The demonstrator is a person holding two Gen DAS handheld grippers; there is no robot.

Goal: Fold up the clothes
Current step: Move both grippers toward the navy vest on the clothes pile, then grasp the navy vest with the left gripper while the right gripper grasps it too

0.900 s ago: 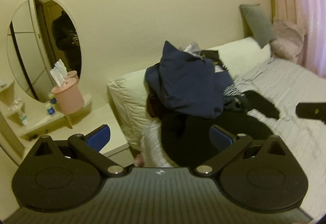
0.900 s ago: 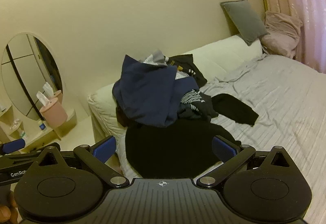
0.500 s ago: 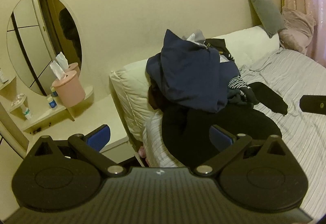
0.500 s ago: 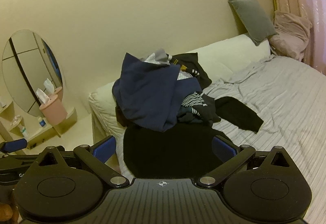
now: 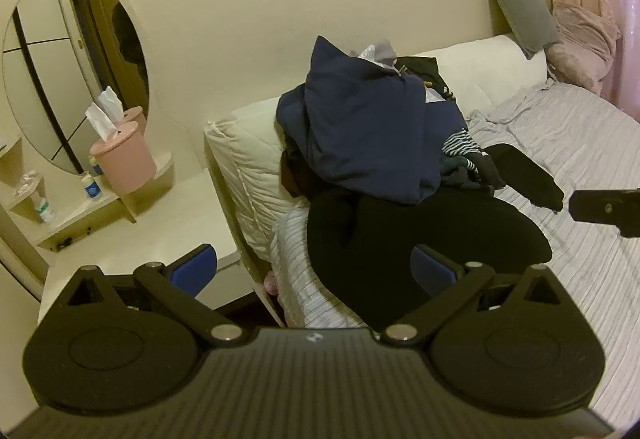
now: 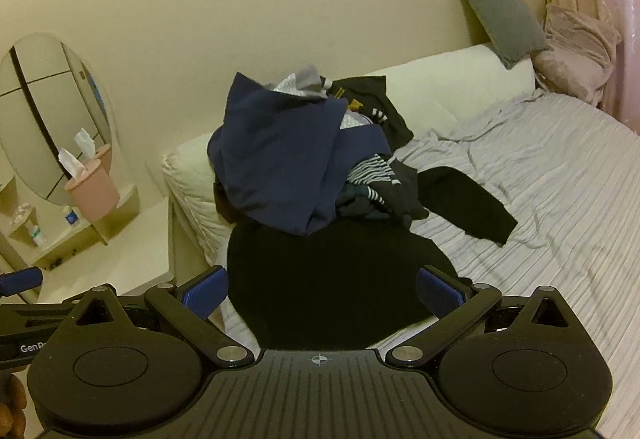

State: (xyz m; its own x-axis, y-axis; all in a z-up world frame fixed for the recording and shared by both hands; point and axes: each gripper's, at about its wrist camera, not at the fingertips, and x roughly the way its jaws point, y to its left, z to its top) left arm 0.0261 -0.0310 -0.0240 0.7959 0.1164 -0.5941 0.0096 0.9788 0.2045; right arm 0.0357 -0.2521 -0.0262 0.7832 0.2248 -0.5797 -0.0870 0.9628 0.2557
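So there's a heap of clothes [image 6: 304,159] dumped at the near end of the bed [image 6: 560,199], up against the white cushion [image 6: 440,87]. Big navy garment [image 6: 276,159] draped on top, striped piece [image 6: 372,171] poking out its side, and a black garment [image 6: 328,279] spread flat in front, one sleeve [image 6: 468,199] trailing across the sheet.

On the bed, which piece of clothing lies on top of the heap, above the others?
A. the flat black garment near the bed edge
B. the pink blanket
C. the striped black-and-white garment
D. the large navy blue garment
D: the large navy blue garment is draped over the top of the heap, with the striped black-and-white garment tucked at its side and the flat black garment spread below on the bed.
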